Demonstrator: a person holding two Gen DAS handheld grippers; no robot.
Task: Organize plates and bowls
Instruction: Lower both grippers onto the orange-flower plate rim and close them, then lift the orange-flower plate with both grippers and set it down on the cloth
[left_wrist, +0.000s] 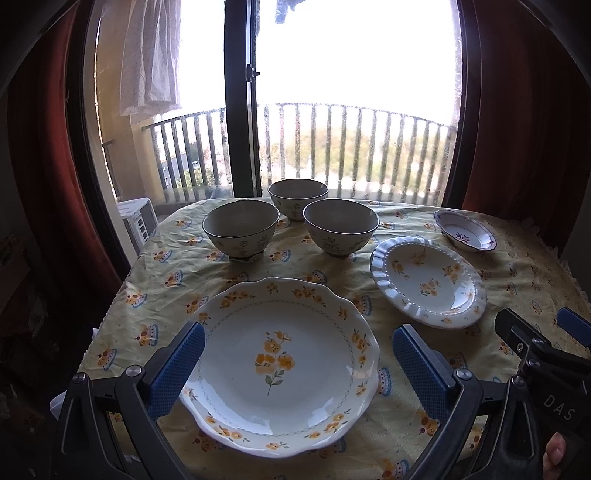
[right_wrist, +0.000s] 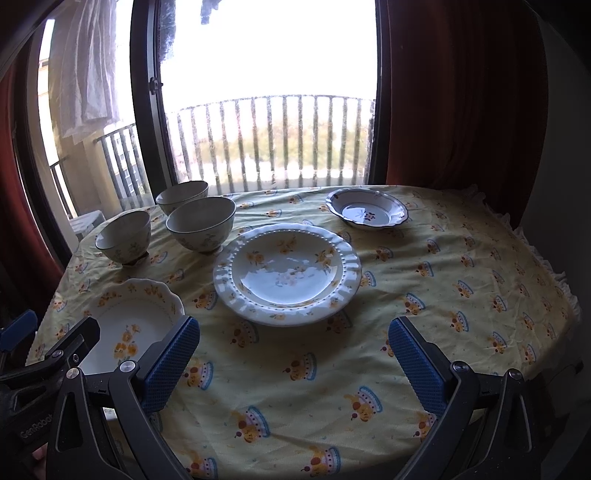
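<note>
Nearest the lenses, both grippers hover above the table with nothing between their blue ribbed pads. Left gripper (left_wrist: 299, 369): jaws spread wide, straddling the large scalloped white plate with yellow flowers (left_wrist: 280, 365), not touching it. Right gripper (right_wrist: 293, 360): jaws equally wide, over bare yellow printed tablecloth (right_wrist: 295, 387).

Plates, near to far:
- large scalloped plate at the near left edge;
- mid-size white plate with ruffled beaded rim (right_wrist: 287, 275), near the table centre;
- small white dish with dark-edged rim (right_wrist: 369, 212), far right.

All three lie flat and well apart.

Bowls: three pale ceramic bowls with dark rims (left_wrist: 295, 218) stand upright in a cluster at the far left, close together but none nested.

Task status, as judged: nothing is stacked. Remaining work is to pile the plates by size and nest the bowls. Behind the table stands a window with railing (left_wrist: 332, 147).
</note>
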